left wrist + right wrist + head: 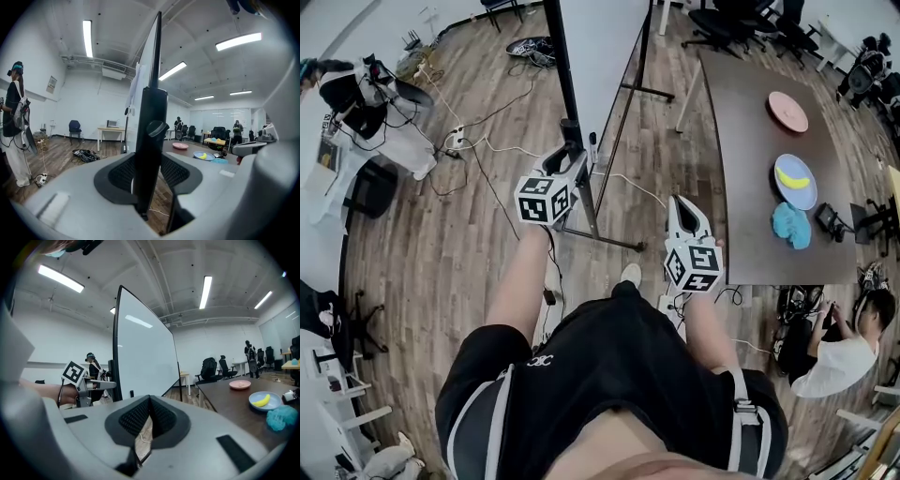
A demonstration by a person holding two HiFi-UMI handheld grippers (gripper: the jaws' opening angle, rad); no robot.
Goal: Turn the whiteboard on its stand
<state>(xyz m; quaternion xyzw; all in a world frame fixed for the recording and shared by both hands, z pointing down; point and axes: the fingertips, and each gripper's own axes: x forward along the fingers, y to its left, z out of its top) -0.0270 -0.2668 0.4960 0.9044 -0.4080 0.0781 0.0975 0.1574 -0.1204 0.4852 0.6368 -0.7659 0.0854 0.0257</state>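
Stand post [565, 89] at edge of whiteboard [600, 47] pinched by left gripper [570, 161]; right gripper [679, 202] pressed together, empty. Firm hold, slow swing should turn it.

Whiteboard [145, 352] is faced in smooth, glossy white. Stand post [151, 136] is seen as matt black metal. Floor [441, 253] is laid in wood-grain planks. Surface [759, 187] is finished matt dark brown. Left gripper [149, 168] and right gripper [149, 413] are moulded in matt grey plastic.
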